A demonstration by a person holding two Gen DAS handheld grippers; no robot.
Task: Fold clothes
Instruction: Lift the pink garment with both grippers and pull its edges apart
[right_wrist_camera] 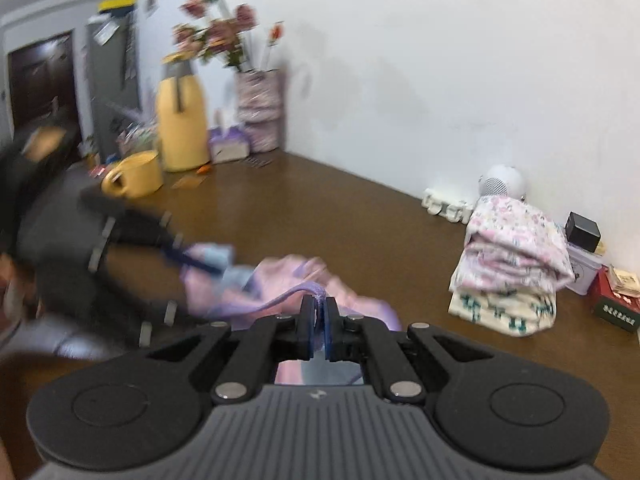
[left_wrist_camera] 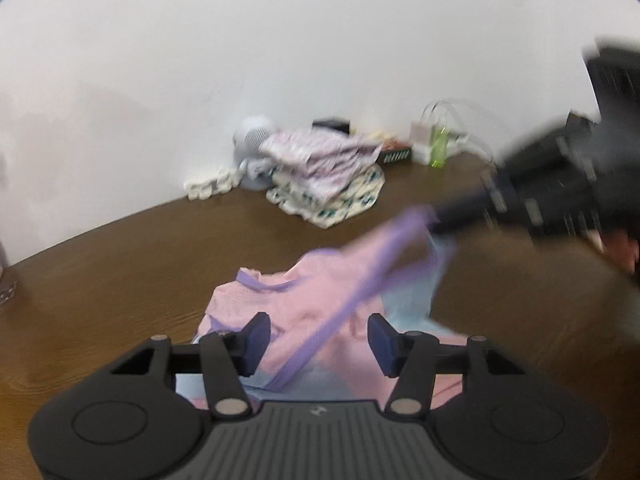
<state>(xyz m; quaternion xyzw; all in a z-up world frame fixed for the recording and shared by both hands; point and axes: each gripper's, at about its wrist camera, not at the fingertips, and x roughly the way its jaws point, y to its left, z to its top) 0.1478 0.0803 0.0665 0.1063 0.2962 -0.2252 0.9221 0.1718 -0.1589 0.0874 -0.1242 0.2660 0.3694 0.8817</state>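
A plain white wall [right_wrist_camera: 440, 60] is running behind a dark brown wooden desk [right_wrist_camera: 340, 216] whose surface is catching a soft sheen. At the far left a dark brown door [right_wrist_camera: 40, 80] is standing next to a grey cabinet [right_wrist_camera: 112, 80]. Pink flowers [right_wrist_camera: 216, 28] are leaning out of a patterned vase [right_wrist_camera: 260, 112] in the desk's corner, beside a tall yellow jug [right_wrist_camera: 180, 124] and a yellow mug [right_wrist_camera: 136, 176].

Black ribbed gripper [left_wrist_camera: 319, 340] bodies, navy-padded fingers [right_wrist_camera: 307, 328], silver rivets.
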